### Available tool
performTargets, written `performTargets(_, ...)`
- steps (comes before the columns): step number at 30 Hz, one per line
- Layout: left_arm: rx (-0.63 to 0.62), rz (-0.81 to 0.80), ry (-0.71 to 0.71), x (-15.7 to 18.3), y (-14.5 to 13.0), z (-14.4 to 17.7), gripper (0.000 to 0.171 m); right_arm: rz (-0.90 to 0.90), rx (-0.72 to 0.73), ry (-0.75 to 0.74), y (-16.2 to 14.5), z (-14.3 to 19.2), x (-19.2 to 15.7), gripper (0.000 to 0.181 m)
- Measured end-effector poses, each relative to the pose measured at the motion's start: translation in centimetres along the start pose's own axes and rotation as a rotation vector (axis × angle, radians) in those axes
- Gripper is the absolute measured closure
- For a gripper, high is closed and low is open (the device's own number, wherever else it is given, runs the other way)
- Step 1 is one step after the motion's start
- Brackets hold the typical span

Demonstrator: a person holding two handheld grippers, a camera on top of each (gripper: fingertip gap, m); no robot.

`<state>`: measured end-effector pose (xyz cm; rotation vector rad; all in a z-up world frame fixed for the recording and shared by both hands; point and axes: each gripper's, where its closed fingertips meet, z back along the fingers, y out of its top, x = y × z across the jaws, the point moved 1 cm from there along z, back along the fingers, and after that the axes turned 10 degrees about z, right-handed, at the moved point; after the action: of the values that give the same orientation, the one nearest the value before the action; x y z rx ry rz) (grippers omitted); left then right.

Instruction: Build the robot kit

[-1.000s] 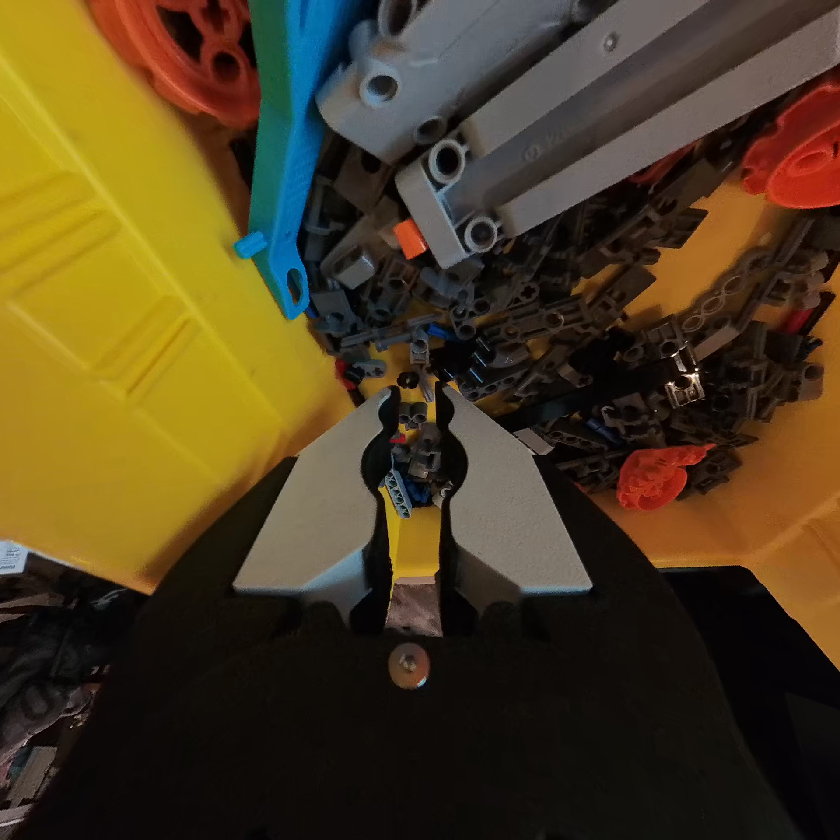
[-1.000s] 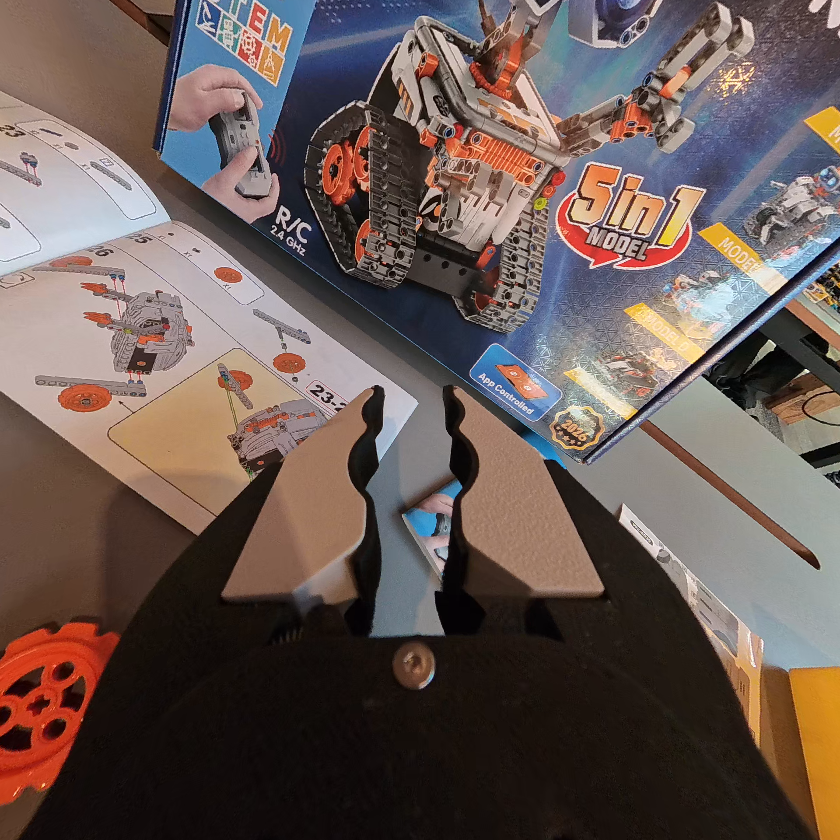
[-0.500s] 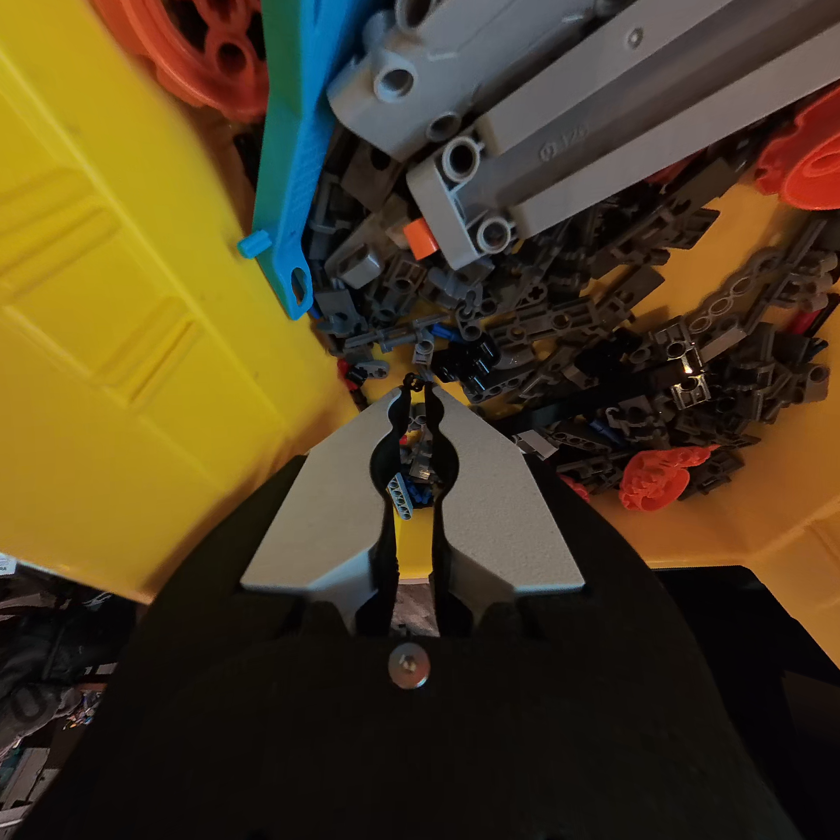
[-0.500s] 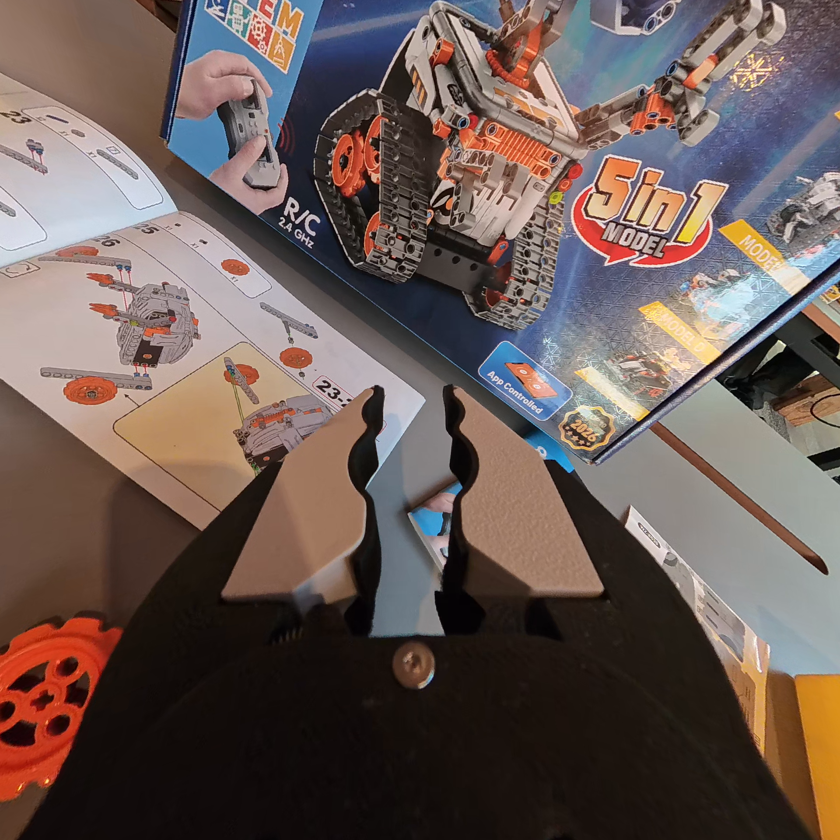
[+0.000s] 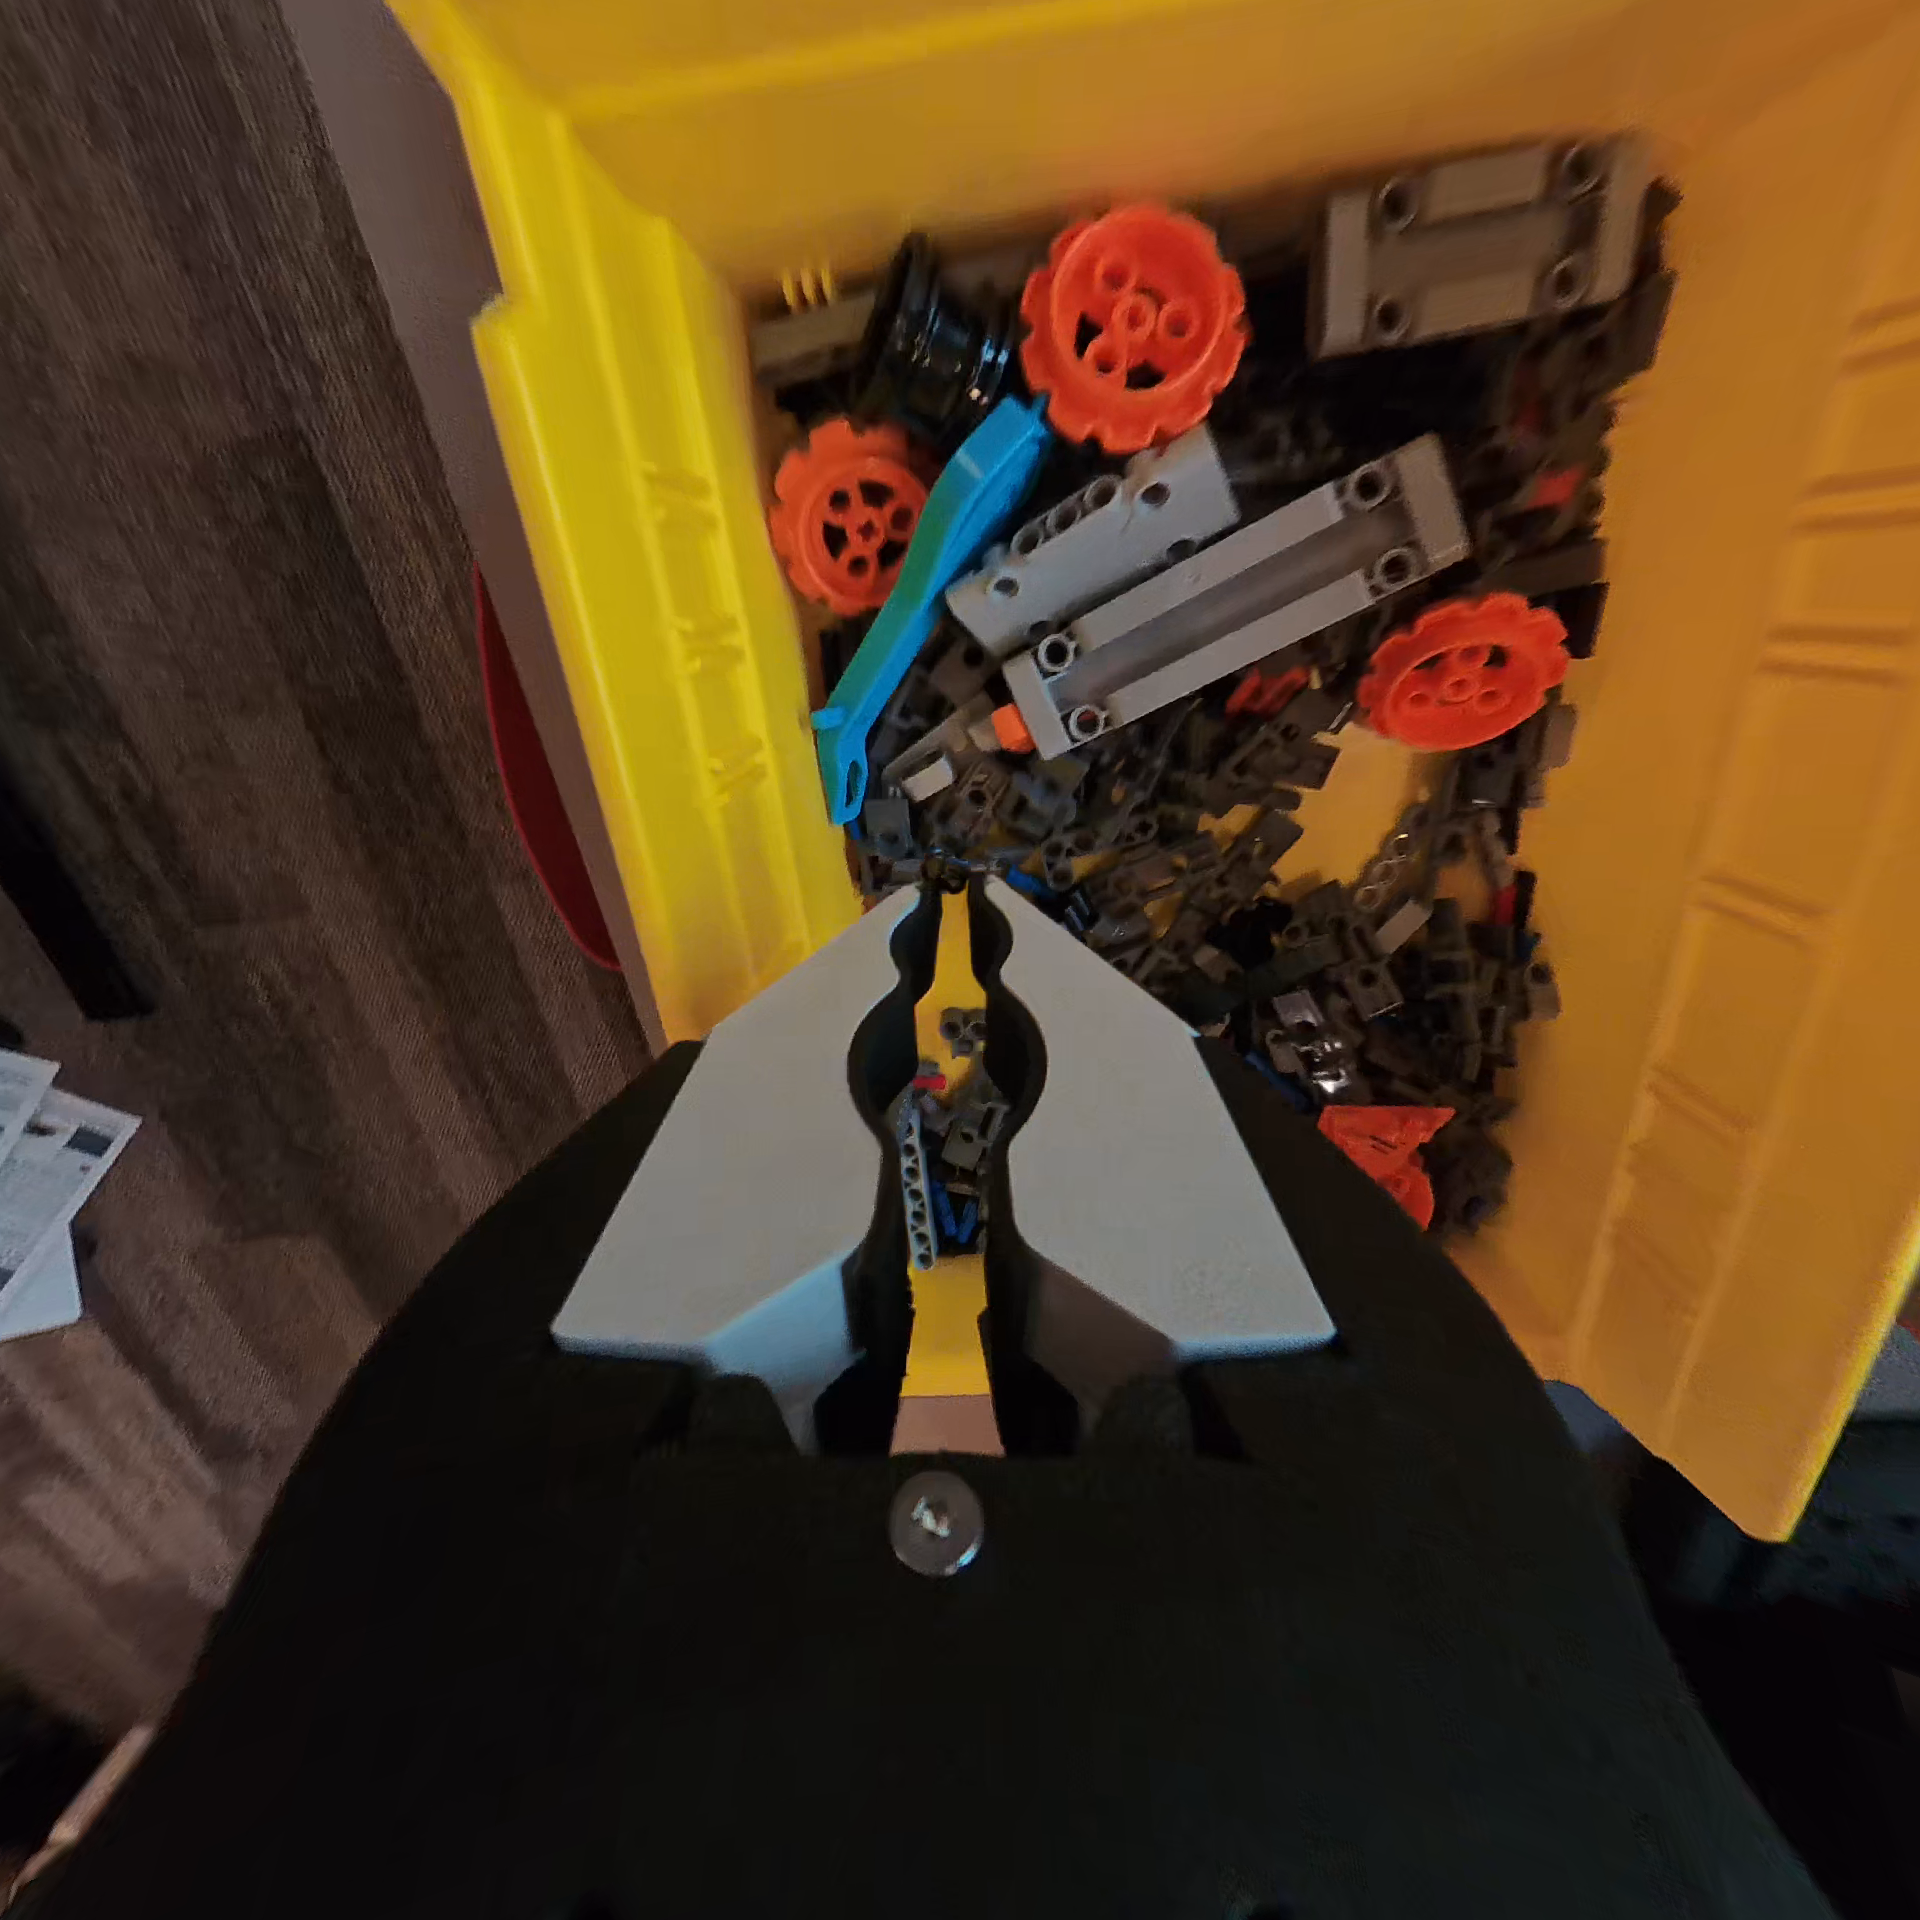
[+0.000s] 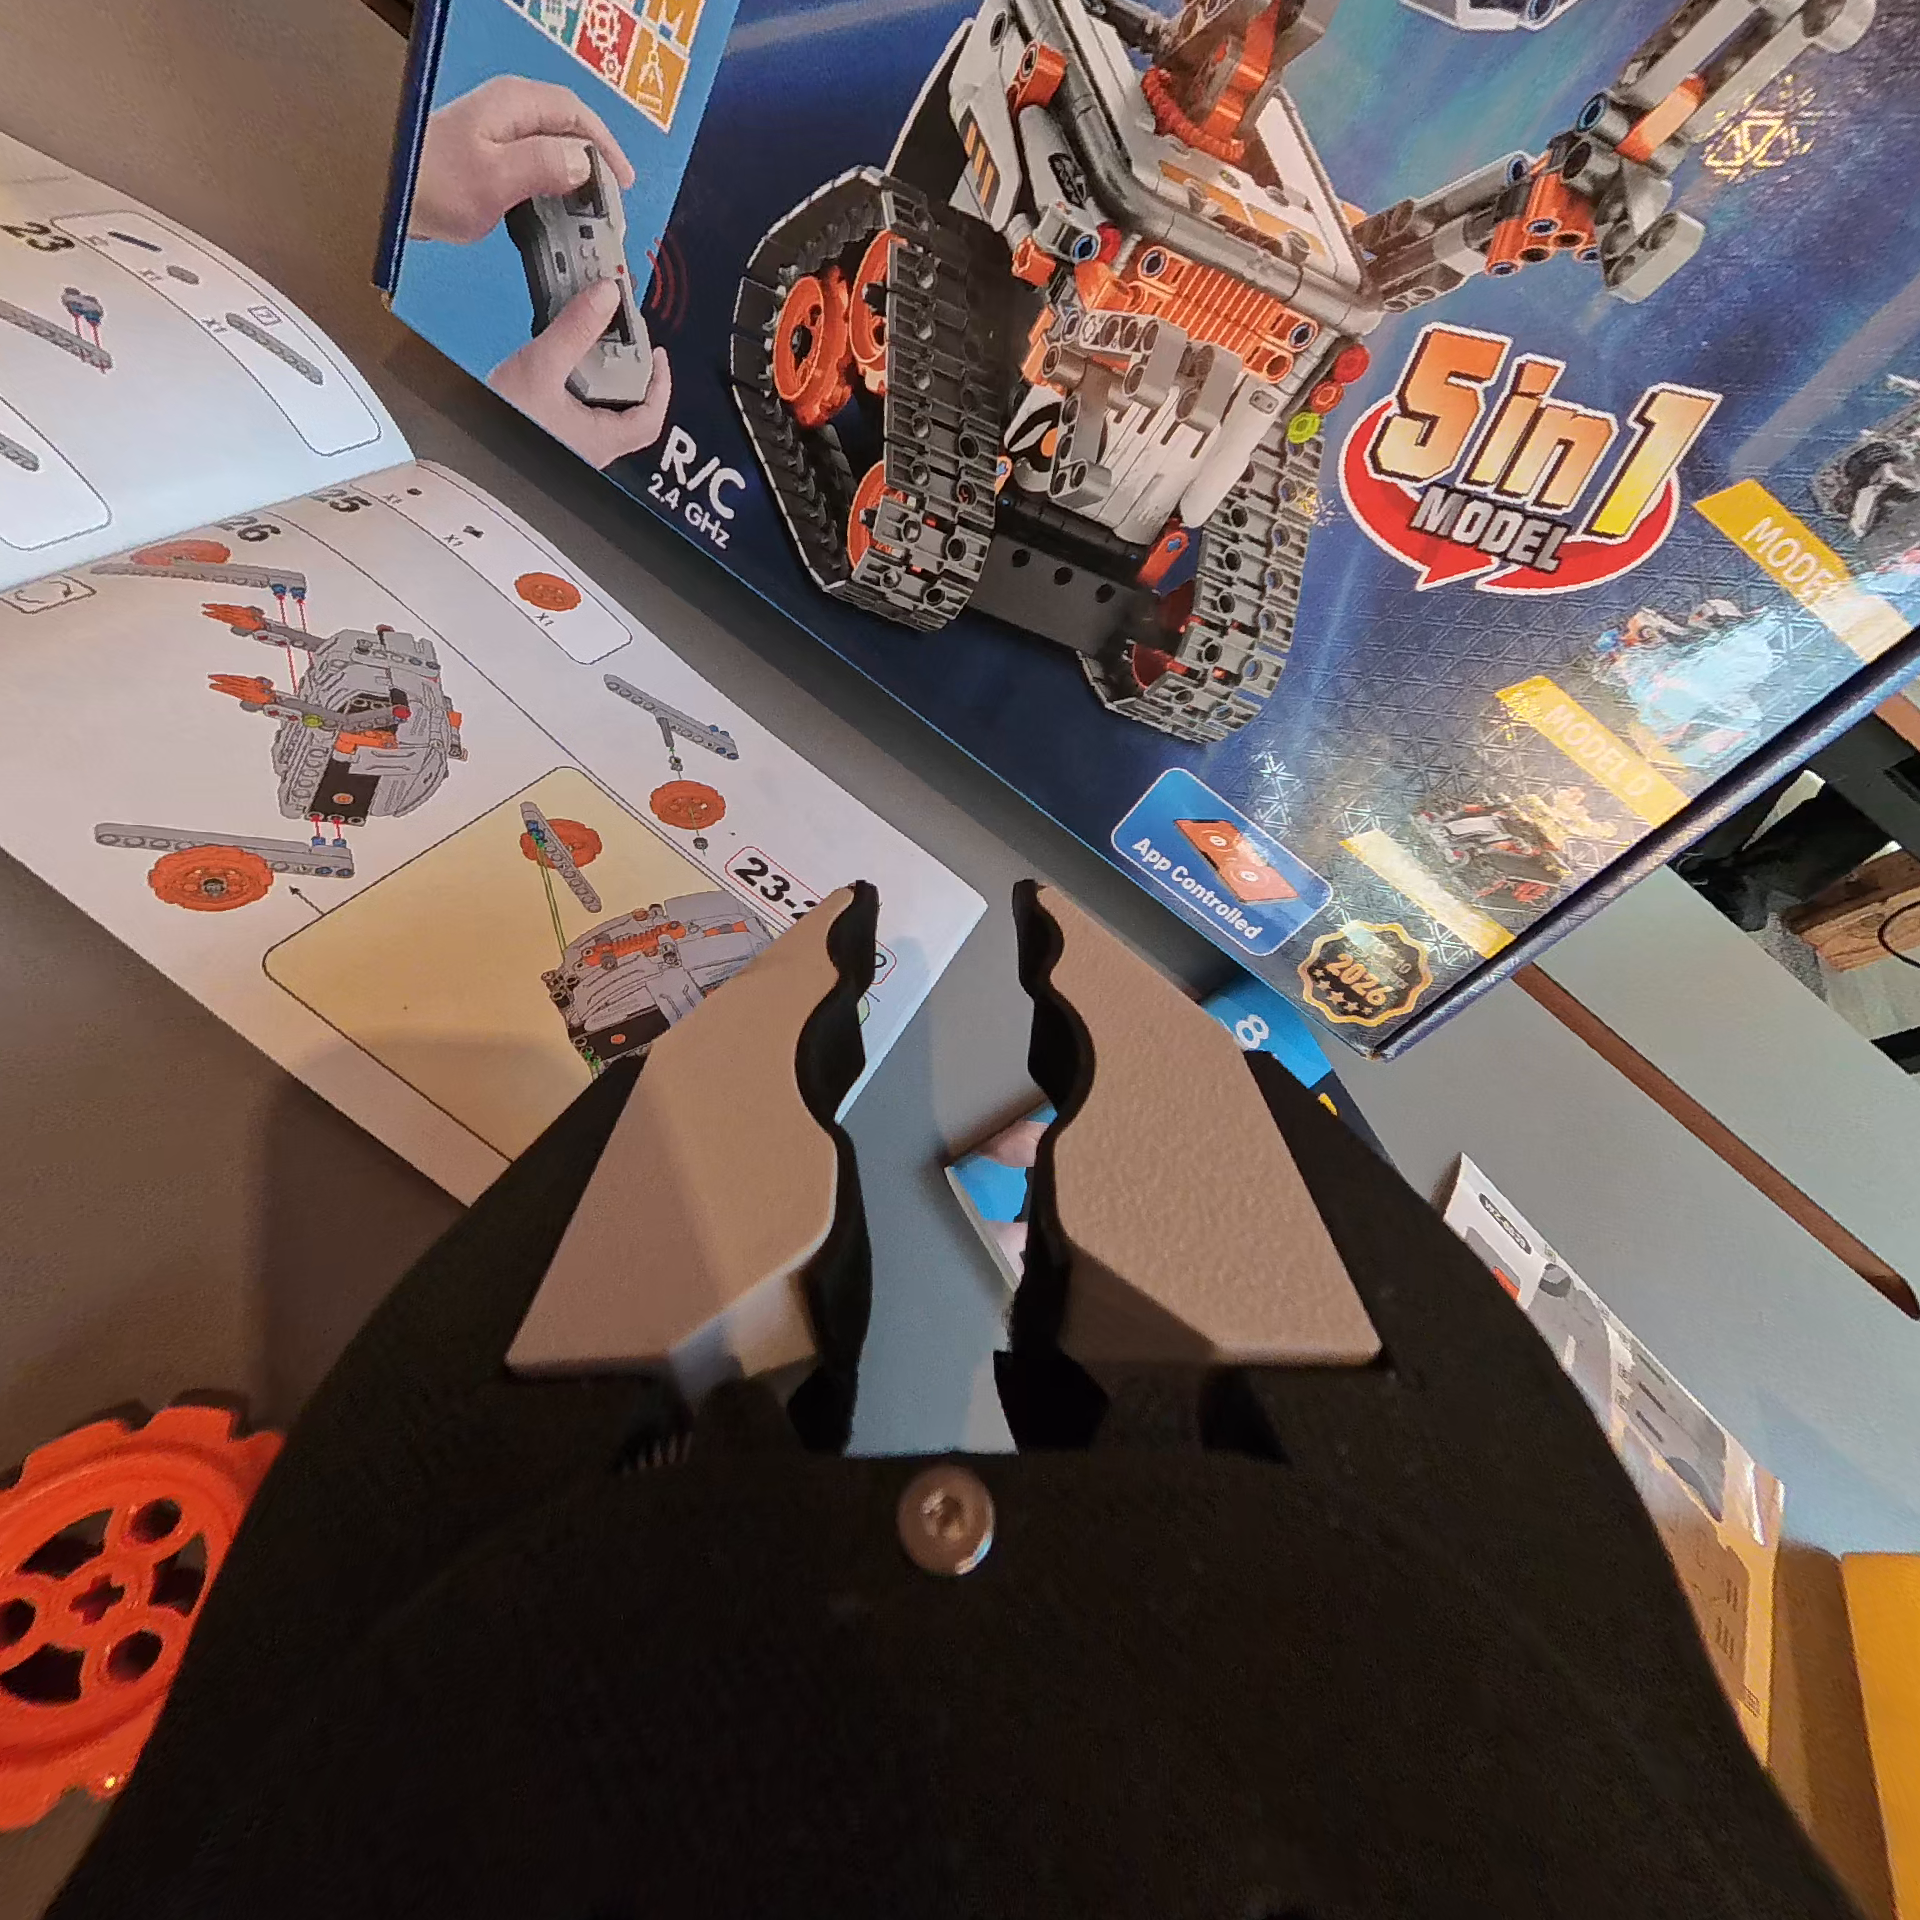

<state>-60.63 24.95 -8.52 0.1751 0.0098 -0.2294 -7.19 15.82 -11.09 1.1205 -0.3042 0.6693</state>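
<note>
In the left wrist view my left gripper [image 5: 945,883] is shut on a small black piece [image 5: 941,867] pinched at its tips. It is held above a yellow bin [image 5: 665,520] that holds a pile of small dark parts [image 5: 1299,935], orange toothed wheels [image 5: 1132,327], long grey beams [image 5: 1236,613] and a blue flat tool [image 5: 935,582]. In the right wrist view my right gripper [image 6: 935,894] is open and empty above a grey table [image 6: 1662,1091]. It is over the corner of an open instruction booklet [image 6: 416,779], near a blue toy-robot box [image 6: 1143,416].
An orange toothed wheel [image 6: 94,1600] lies on the table at my right gripper's lower left. A paper packet [image 6: 1621,1382] and the yellow bin's edge [image 6: 1886,1683] lie to its right. A brown floor [image 5: 260,727] with loose papers [image 5: 42,1174] lies left of the bin. The tips of one gripper are about 55 cm away from the tips of the other.
My left gripper closed on the small black piece in the pile and rose well up out of the bin with it. My right gripper shifted slightly and stayed open.
</note>
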Motion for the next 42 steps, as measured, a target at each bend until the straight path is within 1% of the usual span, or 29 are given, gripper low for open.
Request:
performTargets(5, 0.086, -0.066, -0.069, 2.2, 0.9, 1.5, 0.17, -0.005, 0.009, 0.003, 0.2, 0.1, 0.0, 0.155)
performTargets(9, 0.157, -0.146, -0.187, 5.3, 1.1, 3.3, 0.171, -0.008, 0.024, -0.001, 0.5, 0.2, 0.2, 0.156)
performTargets(13, 0.167, -0.256, -0.293, 8.2, -0.1, 4.8, 0.171, -0.02, 0.036, -0.004, 0.7, 0.3, 0.3, 0.156)
performTargets(15, 0.171, -0.289, -0.31, 8.8, -0.6, 5.3, 0.171, -0.012, 0.034, -0.008, 0.8, 0.3, 0.3, 0.155)
performTargets(18, 0.212, -0.33, -0.396, 10.1, -0.9, 6.7, 0.171, -0.003, 0.027, -0.003, 0.7, 0.3, 0.2, 0.155)
performTargets(20, 0.202, -0.333, -0.392, 9.9, -1.4, 6.8, 0.171, 0.001, 0.024, 0.003, 0.7, 0.2, 0.0, 0.155)
performTargets(23, 0.202, -0.307, -0.299, 8.0, -1.4, 6.2, 0.171, 0.009, 0.016, 0.004, 0.6, 0.2, 0.0, 0.155)
performTargets(25, 0.178, -0.274, -0.285, 7.1, -1.4, 5.6, 0.171, 0.006, 0.019, -0.002, 0.6, 0.3, 0.2, 0.155)
performTargets(28, 0.1, -0.245, -0.248, 6.0, -1.2, 3.6, 0.166, -0.002, 0.01, 0.004, 0.3, 0.1, 0.1, 0.155)
performTargets(30, 0.042, -0.244, -0.246, 6.1, -0.9, 1.9, 0.161, 0.006, -0.004, 0.009, 0.0, -0.1, -0.1, 0.155)
performTargets(32, -0.019, -0.254, -0.25, 6.7, -0.5, 0.1, 0.16, 0.009, -0.013, 0.013, -0.2, -0.3, -0.2, 0.155)
performTargets(34, -0.092, -0.235, -0.208, 6.5, -0.6, -1.8, 0.161, 0.005, -0.016, 0.02, -0.3, -0.4, -0.3, 0.155)
performTargets(36, -0.136, -0.215, -0.167, 6.3, -0.6, -3.1, 0.161, 0.004, -0.016, 0.021, -0.3, -0.4, -0.3, 0.155)
performTargets(42, -0.128, -0.209, -0.109, 6.3, 0.4, -4.3, 0.163, 0.008, -0.014, 0.031, -0.2, -0.4, -0.5, 0.154)
